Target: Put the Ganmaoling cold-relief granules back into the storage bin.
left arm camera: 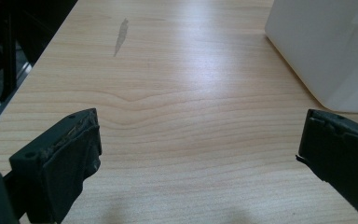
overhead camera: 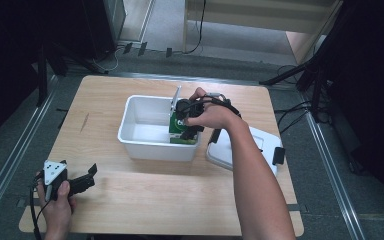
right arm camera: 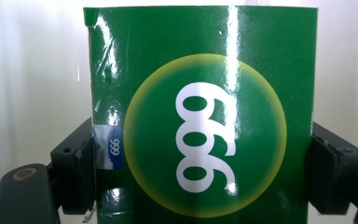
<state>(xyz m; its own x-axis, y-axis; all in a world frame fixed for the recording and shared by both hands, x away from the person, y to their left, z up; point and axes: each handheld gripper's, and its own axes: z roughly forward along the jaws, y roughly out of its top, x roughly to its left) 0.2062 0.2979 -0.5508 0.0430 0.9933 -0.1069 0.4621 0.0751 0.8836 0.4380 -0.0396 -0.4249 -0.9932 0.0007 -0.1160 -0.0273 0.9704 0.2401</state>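
You work at a pale wooden table (overhead camera: 145, 200) with rounded corners, set on a grey floor with metal rails along both sides and dark stands and cables around it.

Nearest to you, at the table's front left corner, your left hand (overhead camera: 57, 202) holds the left gripper (overhead camera: 91, 172) low over the wood, its grey three-cornered plate on top. In the left gripper view its two black jaws stand wide apart with only bare wood grain between them; a grey streak (left arm camera: 120, 35) marks the table ahead, and the wall of the white bin shows at the upper right.

Further in, near the middle of the table, sits the white rectangular plastic bin (overhead camera: 130, 131). Just beside its right end lies a white flat plastic lid (overhead camera: 260, 142) with a black latch, partly under your right forearm.

Your right hand (overhead camera: 212, 114) reaches over the bin's right end with the right gripper (overhead camera: 190, 131) pointing down into it. Its jaws are clamped on the glossy green cardboard box (right arm camera: 205, 112), one pad on each side edge. The box carries a yellow-ringed circle with white digits 999 and a small blue label at one edge. It stands inside the bin at the right end, close to the wall; whether it touches the bin's floor you cannot tell.
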